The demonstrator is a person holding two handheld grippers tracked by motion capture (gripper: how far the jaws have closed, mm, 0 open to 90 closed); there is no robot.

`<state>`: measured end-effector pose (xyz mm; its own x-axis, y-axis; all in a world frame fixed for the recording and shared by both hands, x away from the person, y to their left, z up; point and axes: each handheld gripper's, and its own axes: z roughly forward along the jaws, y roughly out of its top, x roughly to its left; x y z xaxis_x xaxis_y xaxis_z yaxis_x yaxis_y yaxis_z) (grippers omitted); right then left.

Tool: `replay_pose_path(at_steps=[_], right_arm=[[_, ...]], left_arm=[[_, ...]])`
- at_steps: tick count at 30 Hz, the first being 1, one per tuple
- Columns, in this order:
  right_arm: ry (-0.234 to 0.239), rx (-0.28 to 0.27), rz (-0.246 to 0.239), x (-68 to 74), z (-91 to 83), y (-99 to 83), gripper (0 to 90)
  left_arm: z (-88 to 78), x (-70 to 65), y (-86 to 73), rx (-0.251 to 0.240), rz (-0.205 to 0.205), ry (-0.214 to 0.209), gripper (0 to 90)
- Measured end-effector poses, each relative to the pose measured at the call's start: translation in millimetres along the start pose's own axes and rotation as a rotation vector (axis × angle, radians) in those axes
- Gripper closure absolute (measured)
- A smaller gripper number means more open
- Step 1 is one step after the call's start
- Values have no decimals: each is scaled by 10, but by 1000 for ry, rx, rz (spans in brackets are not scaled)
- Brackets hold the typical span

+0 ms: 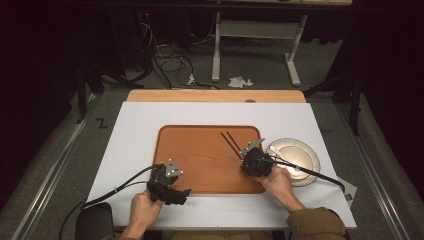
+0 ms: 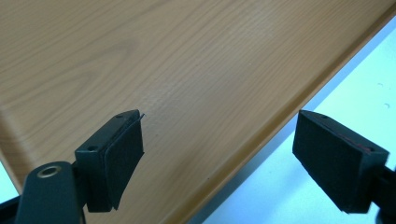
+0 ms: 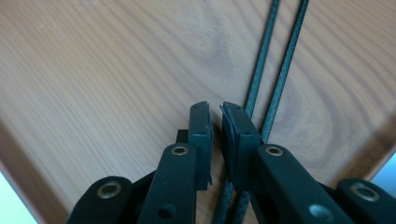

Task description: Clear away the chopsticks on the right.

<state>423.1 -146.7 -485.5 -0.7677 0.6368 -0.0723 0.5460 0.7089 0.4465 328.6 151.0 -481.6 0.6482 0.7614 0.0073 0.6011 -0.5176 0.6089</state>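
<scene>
Forearms and hands, mine, enter at the bottom edge of the high view, one gripper in each.

Item: left gripper (image 1: 169,184), lower left of centre in the high view, at the near left corner of the wooden tray (image 1: 200,150). Fingers (image 2: 119,154) released, standing wide apart with nothing between them. In the left gripper view one finger hangs over the tray's wood at lower left of the frame, the other over the white surface (image 1: 130,135) at lower right, so the tray's rim runs between the two.

Item: right gripper (image 1: 256,161), right of centre in the high view, over the tray's right part. Fingers (image 3: 201,135) drawn almost together, a thin slit left between them. Nothing lies in that slit as far as the right gripper view shows.

Item: chopsticks (image 1: 230,141), a dark pair, lying on the tray in its upper right part. In the high view they slant from the upper left down toward my right gripper. In the right gripper view (image 3: 273,60) they run side by side from the top of the frame down to the bottom, passing just beside and under the right-hand finger. Whether that finger touches them I cannot tell.

Item: plate (image 1: 305,150), pale and round, on the white surface just beside the tray's right edge. My right gripper's cable crosses over it.
</scene>
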Motion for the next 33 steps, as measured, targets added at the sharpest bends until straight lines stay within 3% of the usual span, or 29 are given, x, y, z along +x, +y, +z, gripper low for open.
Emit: replay_pose_path(at_steps=[8, 18, 22, 33], right_arm=[[-26, 15, 26, -9, -10, -3, 823], [-31, 19, 14, -11, -16, -2, 792], [-2, -21, 15, 0, -64, -4, 778], [16, -94, -8, -55, -335, -30, 740]], left_arm=[[7, -1, -1, 8, 1, 0, 165], [3, -11, -5, 6, 0, 1, 165], [2, -3, 0, 6, -2, 1, 165], [-12, 6, -1, 6, 0, 14, 165]])
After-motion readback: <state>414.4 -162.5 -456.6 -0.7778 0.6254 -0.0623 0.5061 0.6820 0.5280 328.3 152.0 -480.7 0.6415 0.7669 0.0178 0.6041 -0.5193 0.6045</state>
